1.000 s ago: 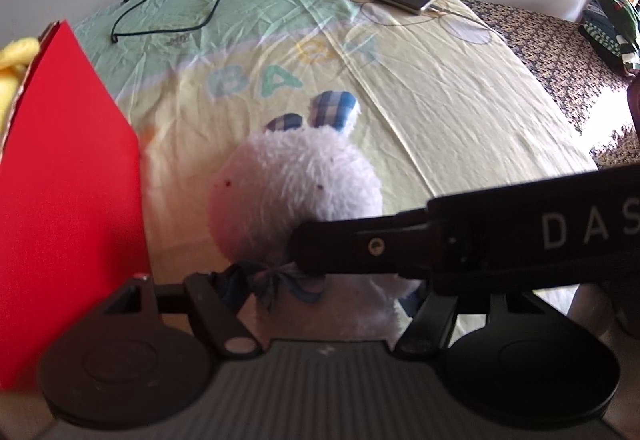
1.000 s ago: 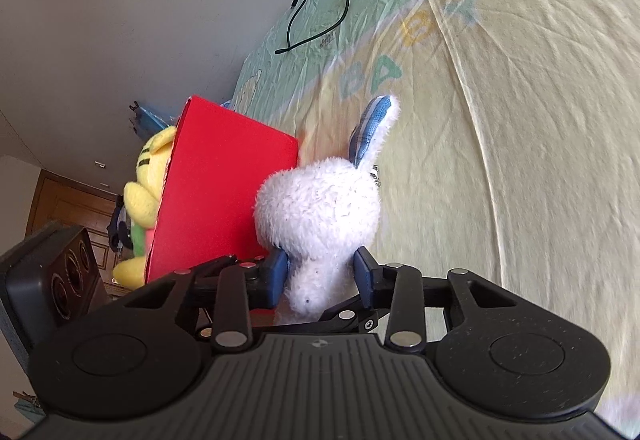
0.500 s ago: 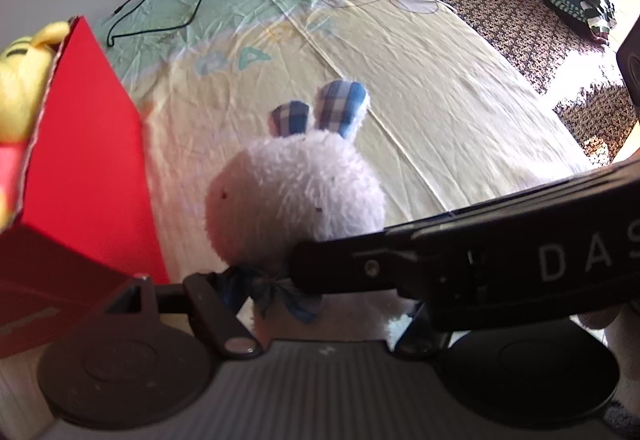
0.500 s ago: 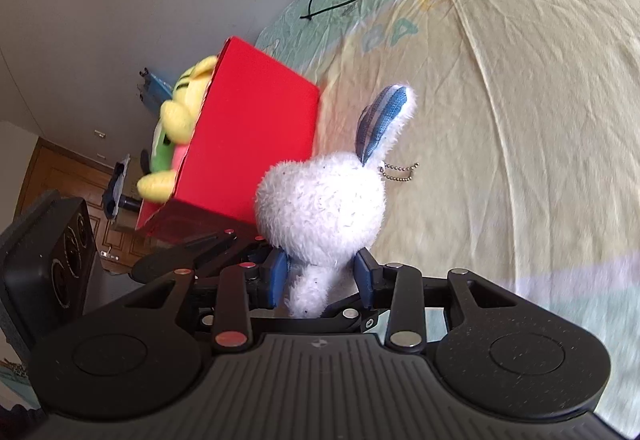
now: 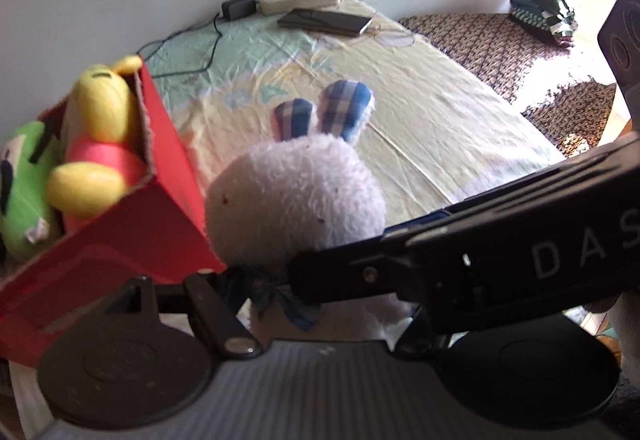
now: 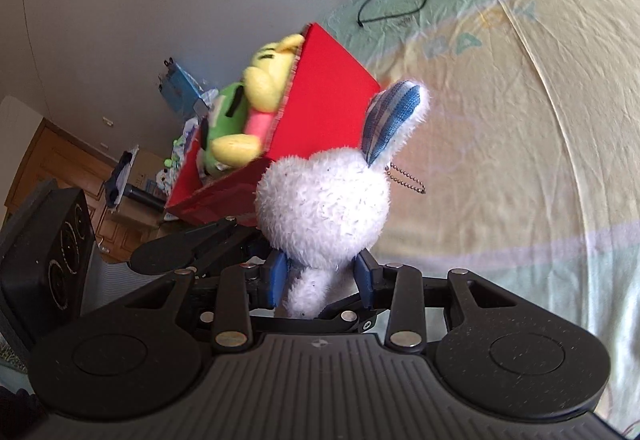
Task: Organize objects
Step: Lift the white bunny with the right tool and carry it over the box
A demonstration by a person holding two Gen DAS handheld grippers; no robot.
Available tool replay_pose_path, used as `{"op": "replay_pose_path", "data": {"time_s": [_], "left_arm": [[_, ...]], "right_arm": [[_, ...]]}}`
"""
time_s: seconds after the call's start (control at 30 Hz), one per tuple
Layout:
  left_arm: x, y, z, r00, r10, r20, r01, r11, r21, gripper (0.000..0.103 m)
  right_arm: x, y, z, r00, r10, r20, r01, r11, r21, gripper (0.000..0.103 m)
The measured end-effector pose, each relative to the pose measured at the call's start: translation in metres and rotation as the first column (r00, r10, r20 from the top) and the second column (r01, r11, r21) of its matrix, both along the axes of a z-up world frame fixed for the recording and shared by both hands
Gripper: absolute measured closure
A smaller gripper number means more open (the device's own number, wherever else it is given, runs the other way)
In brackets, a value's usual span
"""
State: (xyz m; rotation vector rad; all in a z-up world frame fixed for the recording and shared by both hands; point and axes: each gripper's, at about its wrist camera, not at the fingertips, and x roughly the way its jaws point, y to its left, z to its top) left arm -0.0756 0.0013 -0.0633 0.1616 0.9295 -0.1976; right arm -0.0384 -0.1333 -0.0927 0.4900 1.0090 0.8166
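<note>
The white bunny toy (image 6: pixel 324 212) is held in the middle of the frame, just above the bed (image 6: pixel 520 144), its body squeezed by the right gripper (image 6: pixel 322 280). The left gripper (image 5: pixel 256 288) is seen at its bow — whether it is clenched cannot be told. The red box (image 6: pixel 328 112), upper left, is already stuffed with a yellow toy (image 6: pixel 268 80) and a green toy (image 6: pixel 224 112). The bunny could be caught on the box rim or bounced out — little room is left inside. Lots of open bed is seen to the right.
</note>
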Motion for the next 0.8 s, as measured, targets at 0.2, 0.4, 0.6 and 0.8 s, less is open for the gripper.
{"op": "replay_pose_path", "data": {"time_s": [0.2, 0.4, 0.6, 0.8], "left_arm": [[-0.021, 0.033, 0.033, 0.994, -0.043, 0.099, 0.046, 0.999, -0.024, 0.034], [-0.039, 0.075, 0.067, 0.981, -0.029, 0.194, 0.042, 0.997, -0.066, 0.034], [-0.048, 0.126, 0.087, 0.961, 0.033, 0.273, -0.014, 0.997, -0.073, 0.034], [-0.050, 0.180, 0.094, 0.943, 0.138, 0.304, -0.121, 0.990, -0.075, 0.034]], "right_arm": [[-0.023, 0.030, 0.032, 0.993, -0.060, 0.106, 0.059, 0.998, 0.020, 0.064], [-0.031, 0.069, 0.061, 0.972, -0.078, 0.220, 0.069, 0.996, 0.049, 0.064], [-0.023, 0.117, 0.078, 0.959, -0.041, 0.281, 0.016, 0.996, 0.091, 0.064], [-0.002, 0.171, 0.085, 0.951, 0.046, 0.307, -0.078, 0.992, 0.095, 0.064]]}}
